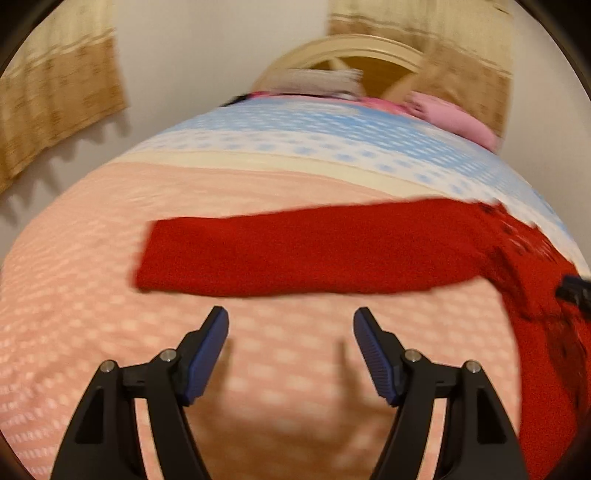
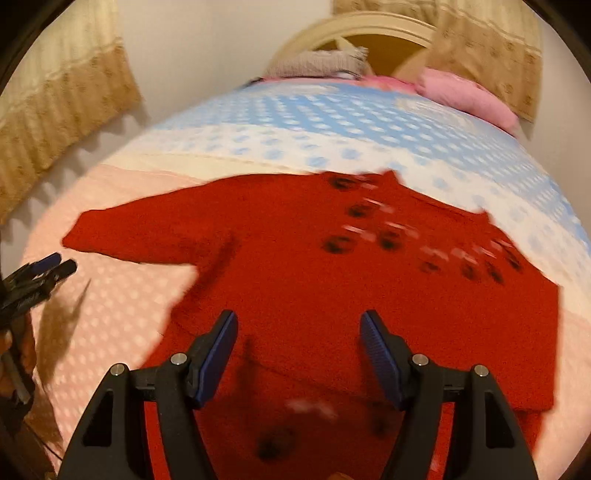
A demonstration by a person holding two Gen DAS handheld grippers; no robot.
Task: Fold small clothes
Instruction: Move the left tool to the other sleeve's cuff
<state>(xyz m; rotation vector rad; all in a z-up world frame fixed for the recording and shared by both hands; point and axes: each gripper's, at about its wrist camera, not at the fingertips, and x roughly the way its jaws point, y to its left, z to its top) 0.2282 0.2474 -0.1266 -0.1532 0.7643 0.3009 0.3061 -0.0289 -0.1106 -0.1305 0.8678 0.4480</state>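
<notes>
While the bed (image 1: 110,332) takes up nearly the whole of both views, its cover a pink checked cotton near at hand and blue-dotted further back, the red sweater (image 2: 332,295) lies flat across the middle of it. It is a small knitted garment, thick and fuzzy, with dark flower-like motifs and pale flecks over the chest, though these are blurred. Its body lies directly under and ahead of the right claw (image 2: 299,354), whose blue ribbed pads are spread apart and hold nothing, hovering above the lower part of the knit.

One sleeve (image 1: 295,254) stretches out sideways as a long straight band, its long axis running crosswise to the left claw (image 1: 291,350), its square cuff end pointing to the left. That claw is also spread wide and empty, over bare bedcover, with the sleeve just ahead of its tips. The left claw is therefore the nearer to the sleeve, and I judge a fold of that sleeve inward over the body to be its likely job.

Soft wool should drape readily but may sag when lifted by one edge.

Pink pillows (image 2: 469,96) and a cream headboard (image 2: 369,26) stand at the far end.
</notes>
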